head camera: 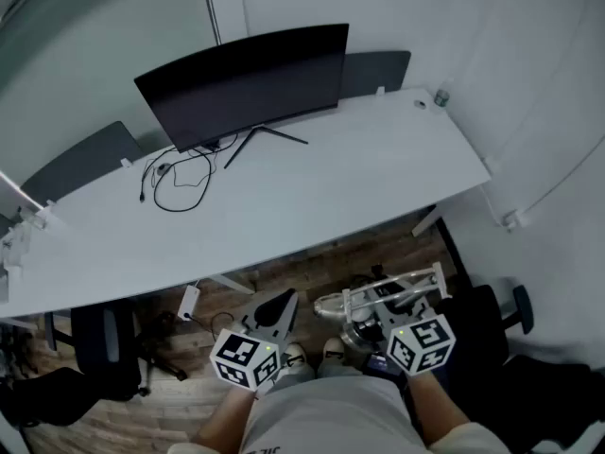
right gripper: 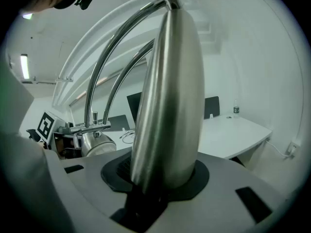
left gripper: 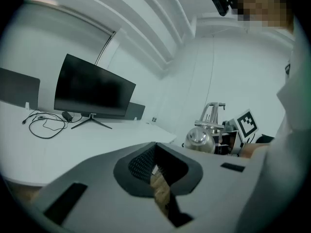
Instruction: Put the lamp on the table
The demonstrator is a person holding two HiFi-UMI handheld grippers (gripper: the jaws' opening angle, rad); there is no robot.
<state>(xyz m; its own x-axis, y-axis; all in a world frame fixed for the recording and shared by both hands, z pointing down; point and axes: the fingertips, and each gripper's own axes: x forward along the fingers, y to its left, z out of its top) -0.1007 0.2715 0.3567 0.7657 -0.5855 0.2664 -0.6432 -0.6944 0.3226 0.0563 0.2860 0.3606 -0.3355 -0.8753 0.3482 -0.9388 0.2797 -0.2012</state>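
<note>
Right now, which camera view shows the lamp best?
The right gripper view: the lamp fills it, its steel body clamped in the right gripper, twin arms curving to the domed head. The left gripper view shows mostly that head, small; the head view, a small tangle from above.

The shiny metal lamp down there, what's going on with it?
A person stands at a white table with a two-jaw gripper in each hand. The right gripper is clamped on a shiny metal lamp, held low over the floor in front of the table and not yet set on it. The left gripper holds nothing. On the table are a monitor and some cables.
</note>
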